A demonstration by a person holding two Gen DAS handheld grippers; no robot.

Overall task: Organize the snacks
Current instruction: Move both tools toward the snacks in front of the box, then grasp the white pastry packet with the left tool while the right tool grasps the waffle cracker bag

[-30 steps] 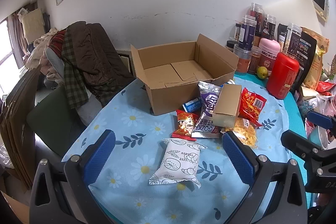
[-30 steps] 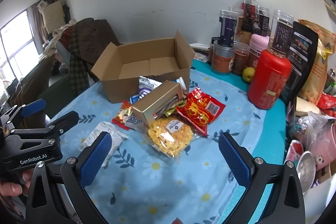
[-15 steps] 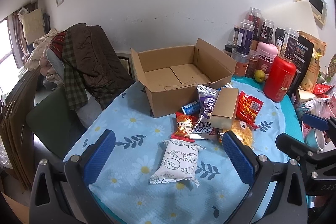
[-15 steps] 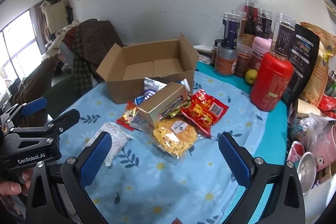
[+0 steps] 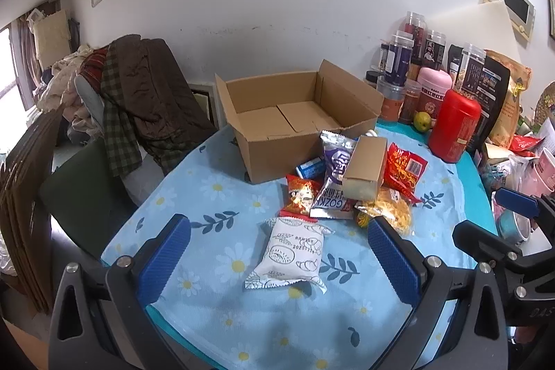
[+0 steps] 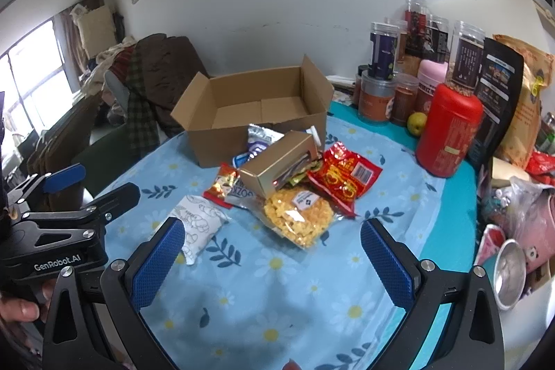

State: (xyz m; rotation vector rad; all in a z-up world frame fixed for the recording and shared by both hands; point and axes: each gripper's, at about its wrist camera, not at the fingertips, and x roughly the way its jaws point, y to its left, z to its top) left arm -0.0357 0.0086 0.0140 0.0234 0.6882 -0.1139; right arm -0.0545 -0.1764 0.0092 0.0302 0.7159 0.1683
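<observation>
An open, empty cardboard box (image 5: 295, 123) (image 6: 256, 106) stands at the far side of the table. In front of it lies a pile of snacks: a white pouch (image 5: 289, 252) (image 6: 196, 224), a small red packet (image 5: 300, 195), a purple-silver packet (image 5: 333, 186), a gold carton (image 5: 366, 172) (image 6: 277, 167), a red bag (image 5: 404, 169) (image 6: 343, 177) and a yellow crisp bag (image 6: 300, 219). My left gripper (image 5: 277, 255) is open and empty, above the white pouch. My right gripper (image 6: 272, 260) is open and empty, just short of the yellow bag.
A red canister (image 6: 447, 130), jars (image 6: 381, 92), a green fruit (image 6: 416, 123) and large bags (image 6: 520, 103) crowd the right side. A steel bowl (image 6: 510, 276) and pink items sit at the right edge. A chair with clothes (image 5: 138, 92) stands beyond the table's left edge.
Both grippers have drawn back and risen slightly, so the box and snacks look a little farther off. Nothing was picked up or moved.
</observation>
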